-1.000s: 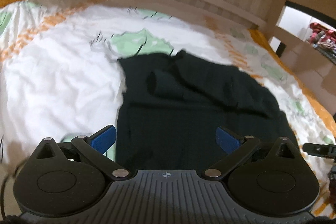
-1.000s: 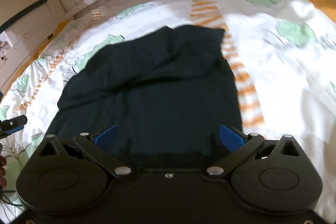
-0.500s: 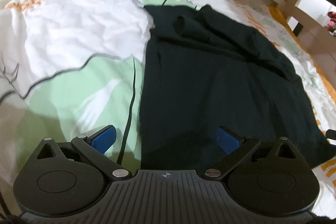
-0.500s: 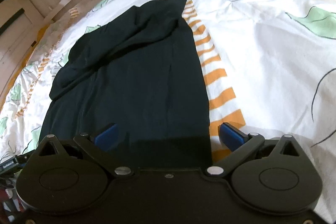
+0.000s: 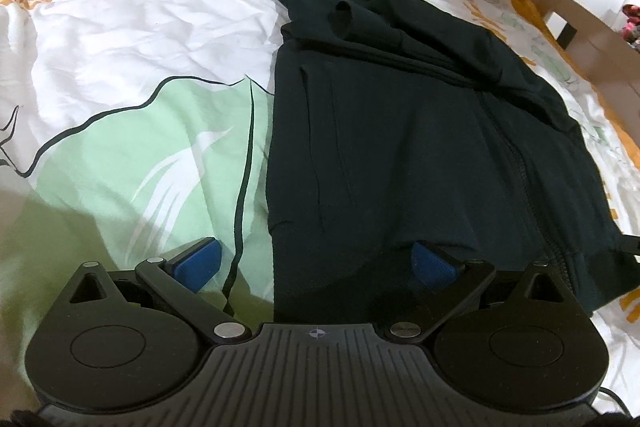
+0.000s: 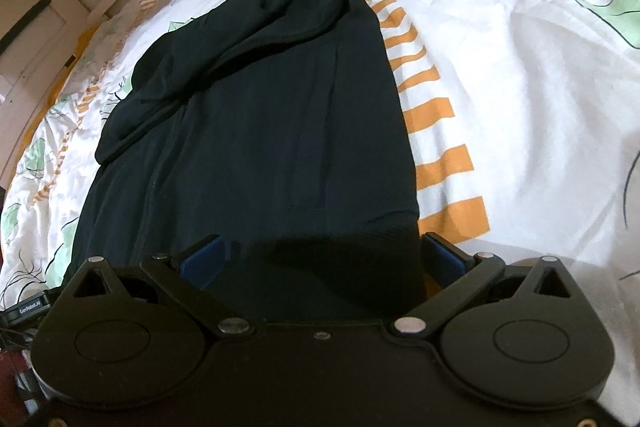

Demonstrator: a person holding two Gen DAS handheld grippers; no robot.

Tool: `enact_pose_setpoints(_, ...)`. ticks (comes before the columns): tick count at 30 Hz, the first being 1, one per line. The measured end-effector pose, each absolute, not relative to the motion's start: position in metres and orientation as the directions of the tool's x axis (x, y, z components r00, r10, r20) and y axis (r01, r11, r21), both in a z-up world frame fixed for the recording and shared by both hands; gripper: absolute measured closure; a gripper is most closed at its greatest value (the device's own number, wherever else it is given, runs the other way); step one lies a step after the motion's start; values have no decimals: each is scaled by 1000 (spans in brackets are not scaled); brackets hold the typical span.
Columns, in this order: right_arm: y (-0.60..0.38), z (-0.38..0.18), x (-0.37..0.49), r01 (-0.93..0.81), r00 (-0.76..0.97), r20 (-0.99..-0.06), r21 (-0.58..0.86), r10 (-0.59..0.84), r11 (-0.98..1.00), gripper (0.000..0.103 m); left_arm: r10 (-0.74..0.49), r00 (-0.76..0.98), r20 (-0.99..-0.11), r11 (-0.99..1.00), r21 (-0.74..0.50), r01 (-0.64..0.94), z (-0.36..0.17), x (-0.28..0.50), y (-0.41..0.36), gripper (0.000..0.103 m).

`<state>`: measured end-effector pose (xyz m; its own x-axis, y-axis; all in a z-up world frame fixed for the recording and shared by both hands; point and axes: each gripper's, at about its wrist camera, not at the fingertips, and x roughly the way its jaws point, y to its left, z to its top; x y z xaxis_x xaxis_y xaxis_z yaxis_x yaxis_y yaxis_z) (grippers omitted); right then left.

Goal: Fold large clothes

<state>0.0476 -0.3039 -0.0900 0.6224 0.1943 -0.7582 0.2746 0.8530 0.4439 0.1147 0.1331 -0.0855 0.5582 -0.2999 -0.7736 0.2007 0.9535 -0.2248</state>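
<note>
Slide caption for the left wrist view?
Open left gripper poised at the near left corner of a dark zip-up garment spread on a leaf-print duvet.

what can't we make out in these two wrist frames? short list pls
- Near hem of the black jacket: left wrist view, hidden under the left tool body; right wrist view, lost in shadow under the right tool.
- Contact: whether either tool's pads touch the fabric; both stand open.
- Sleeves: bunched at the far end, layout unclear.
- Small labelled black device: right wrist view, cut off by the left edge, text too small.
</note>
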Motion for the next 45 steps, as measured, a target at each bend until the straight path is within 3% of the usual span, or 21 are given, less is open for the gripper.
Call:
enact_pose_setpoints(24,-298,-87,39,208,600,-733,530,321,822,0,-382,518,-765,924,-311,221,-80,103,128,2)
enact_pose_setpoints(25,-298,-87,39,209,600,-733,530,320,822,0,-385,522,-761,923,-315,221,-79,103,128,5)
enact_pose_setpoints(28,-299,-87,39,211,604,-729,535,321,818,0,-358,555,-751,933,-302,195,-77,100,130,43)
enact_pose_setpoints(31,-298,-86,38,220,605,-739,512,295,831,14,-373,564,-737,926,-330,182,-76,101,136,63)
enact_pose_setpoints(33,-298,-86,38,239,603,-749,497,274,834,44,-361,579,-731,931,-322,173,-74,100,136,77)
enact_pose_setpoints(36,-303,-87,35,282,606,-756,494,246,822,72,-392,603,-695,917,-352,190,-69,96,139,90)
enact_pose_setpoints(42,-315,-76,25,266,692,-670,582,268,769,88,-433,648,-627,884,-435,171,-53,94,146,92)
enact_pose_setpoints(45,-324,-66,21,231,753,-588,657,296,717,89,-458,659,-597,855,-499,142,-45,98,152,92)
